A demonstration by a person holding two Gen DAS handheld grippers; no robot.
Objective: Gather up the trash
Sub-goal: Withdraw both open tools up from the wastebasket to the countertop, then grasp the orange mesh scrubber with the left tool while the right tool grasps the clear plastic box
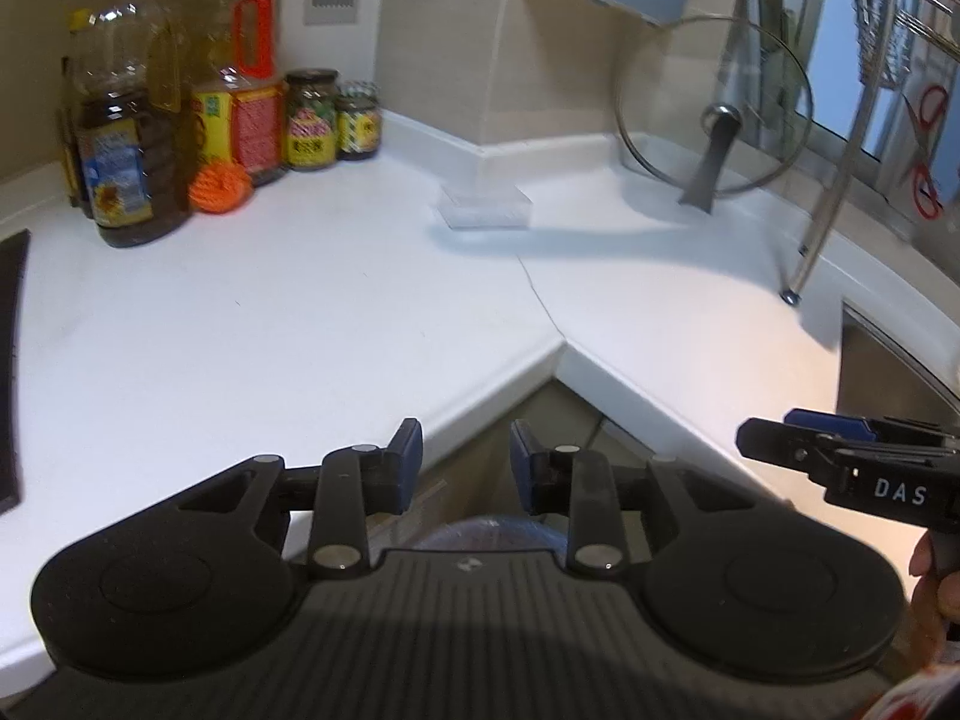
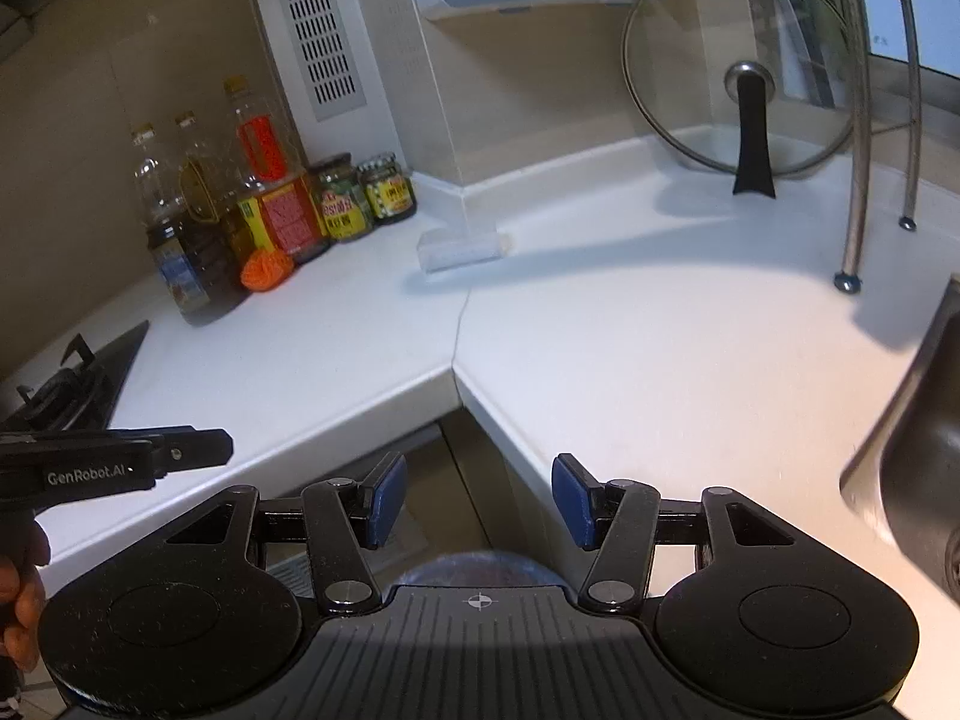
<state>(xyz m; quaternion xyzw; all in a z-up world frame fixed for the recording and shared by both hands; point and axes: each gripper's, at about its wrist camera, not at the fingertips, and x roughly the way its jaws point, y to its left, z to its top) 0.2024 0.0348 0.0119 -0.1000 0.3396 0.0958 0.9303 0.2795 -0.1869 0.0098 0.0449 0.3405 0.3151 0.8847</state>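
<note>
A crumpled orange piece of trash [image 1: 219, 188] lies on the white counter [image 1: 300, 324] at the foot of the bottles, far left; it also shows in the right wrist view [image 2: 266, 269]. A small clear plastic box [image 1: 486, 206] sits by the wall corner, also seen in the right wrist view [image 2: 459, 248]. My left gripper [image 1: 465, 468] is open and empty, held off the counter's inner corner. My right gripper [image 2: 480, 498] is open and empty beside it, and shows at the right of the left wrist view [image 1: 774, 438]. A round blue-rimmed bin top [image 2: 480, 567] shows just below the fingers.
Oil bottles [image 1: 129, 138] and jars [image 1: 312, 120] stand at the back left. A glass pot lid [image 1: 714, 114] leans on the wall at back right. A metal rack leg [image 1: 822, 228] stands by the sink [image 2: 918, 438]. A black stove [image 2: 72, 384] lies at the left.
</note>
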